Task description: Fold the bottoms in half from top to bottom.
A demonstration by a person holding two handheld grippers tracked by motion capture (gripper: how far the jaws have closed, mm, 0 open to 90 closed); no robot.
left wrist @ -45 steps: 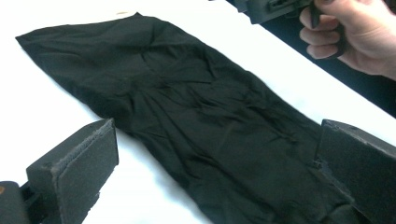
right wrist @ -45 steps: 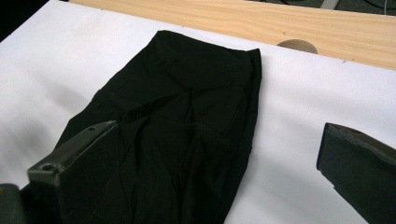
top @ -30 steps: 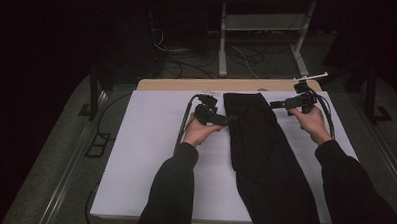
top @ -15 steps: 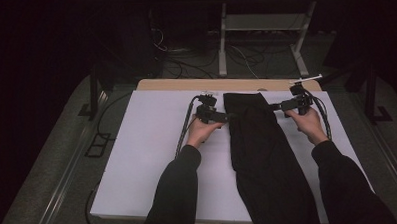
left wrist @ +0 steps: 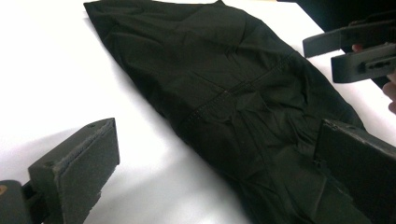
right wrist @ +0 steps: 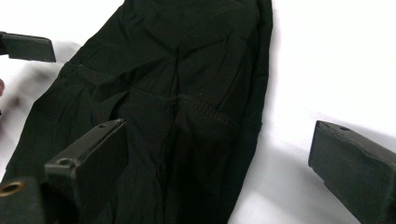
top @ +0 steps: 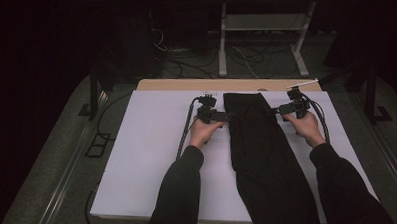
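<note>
A long black garment (top: 265, 159) lies flat on the white sheet (top: 150, 155), running from the far middle to the near right. My left gripper (top: 228, 114) is at the left edge of its far end. In the left gripper view the black garment (left wrist: 224, 93) has a stitched seam, and my left gripper (left wrist: 215, 172) is open, one jaw over the sheet and one over the cloth. My right gripper (top: 275, 110) is at the opposite edge. In the right gripper view my right gripper (right wrist: 219, 163) is open and straddles the edge of the black garment (right wrist: 177, 93).
The white sheet covers a wooden table (top: 197, 85) whose far edge shows. Behind the table stand a metal frame (top: 259, 29) and cables on the floor (top: 188, 56). Bare sheet lies left of the garment. Dark sleeves (top: 178, 191) reach in from the near edge.
My right gripper has moved down and inward to the garment's right edge. My left gripper has hardly moved.
</note>
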